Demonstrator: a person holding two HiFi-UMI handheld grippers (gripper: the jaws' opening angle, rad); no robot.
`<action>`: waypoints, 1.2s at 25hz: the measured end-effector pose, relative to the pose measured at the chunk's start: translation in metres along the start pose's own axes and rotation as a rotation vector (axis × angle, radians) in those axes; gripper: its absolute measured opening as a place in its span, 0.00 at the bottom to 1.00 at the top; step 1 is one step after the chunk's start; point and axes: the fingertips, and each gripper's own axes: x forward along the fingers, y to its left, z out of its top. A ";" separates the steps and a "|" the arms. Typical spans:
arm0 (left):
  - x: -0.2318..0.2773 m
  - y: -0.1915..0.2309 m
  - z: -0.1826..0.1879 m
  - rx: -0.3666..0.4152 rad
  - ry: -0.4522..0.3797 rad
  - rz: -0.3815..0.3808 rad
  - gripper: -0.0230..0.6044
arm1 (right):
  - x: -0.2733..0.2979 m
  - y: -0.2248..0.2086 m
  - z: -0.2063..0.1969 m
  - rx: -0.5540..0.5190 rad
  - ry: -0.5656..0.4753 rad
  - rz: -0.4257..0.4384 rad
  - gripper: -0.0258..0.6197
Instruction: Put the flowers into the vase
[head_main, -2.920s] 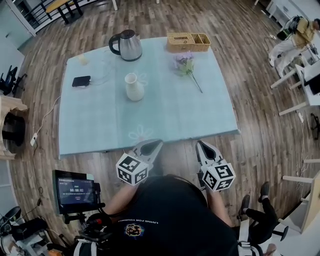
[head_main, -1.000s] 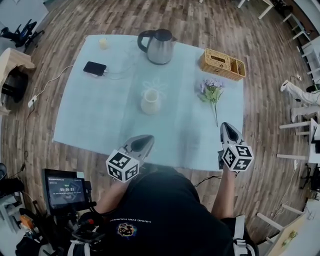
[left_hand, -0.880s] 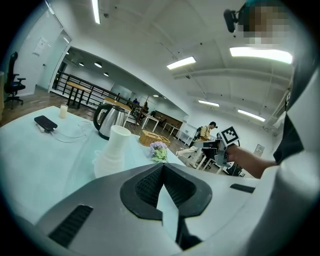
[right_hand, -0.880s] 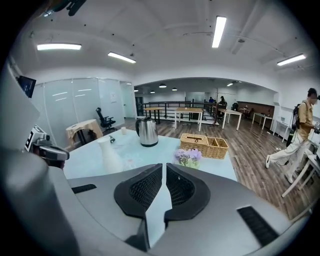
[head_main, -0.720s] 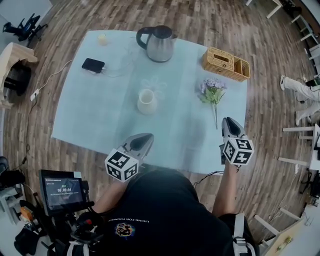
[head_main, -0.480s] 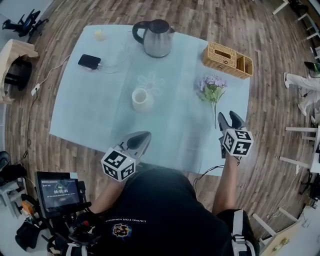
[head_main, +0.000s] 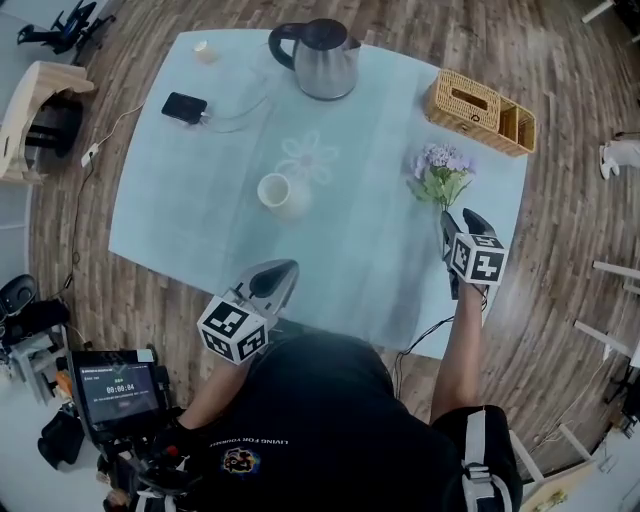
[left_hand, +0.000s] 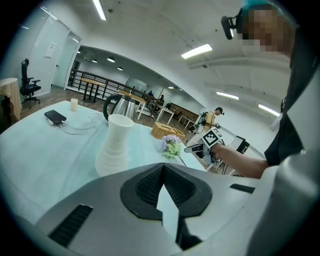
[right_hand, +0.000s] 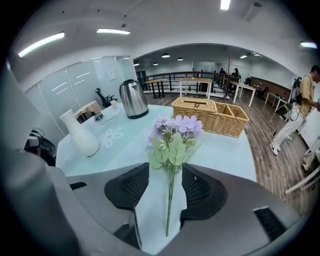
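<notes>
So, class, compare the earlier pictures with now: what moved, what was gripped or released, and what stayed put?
The right gripper moved forward to the flowers; its jaws have just been opening and now straddle the stem without pressing it. Nothing is gripped yet. The left gripper stayed where it was, jaws shut; flowers, vase and kettle kept their places.

Open office: desks (right_hand: 196, 80), swivel chair (left_hand: 28, 84), strip lights (right_hand: 41, 44)

The table (head_main: 350, 262) bears vase (head_main: 277, 193), flowers (head_main: 440, 175), kettle (head_main: 326, 62), basket (head_main: 482, 100) and phone (head_main: 186, 107).
</notes>
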 end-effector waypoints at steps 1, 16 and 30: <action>0.004 -0.001 -0.001 -0.003 0.003 0.003 0.05 | 0.007 -0.002 -0.004 0.004 0.013 0.006 0.32; 0.020 0.007 -0.003 -0.038 0.025 0.065 0.05 | 0.061 -0.019 -0.025 0.066 0.131 0.056 0.32; 0.015 0.017 -0.006 -0.068 0.001 0.101 0.05 | 0.080 -0.014 -0.018 0.046 0.160 0.096 0.14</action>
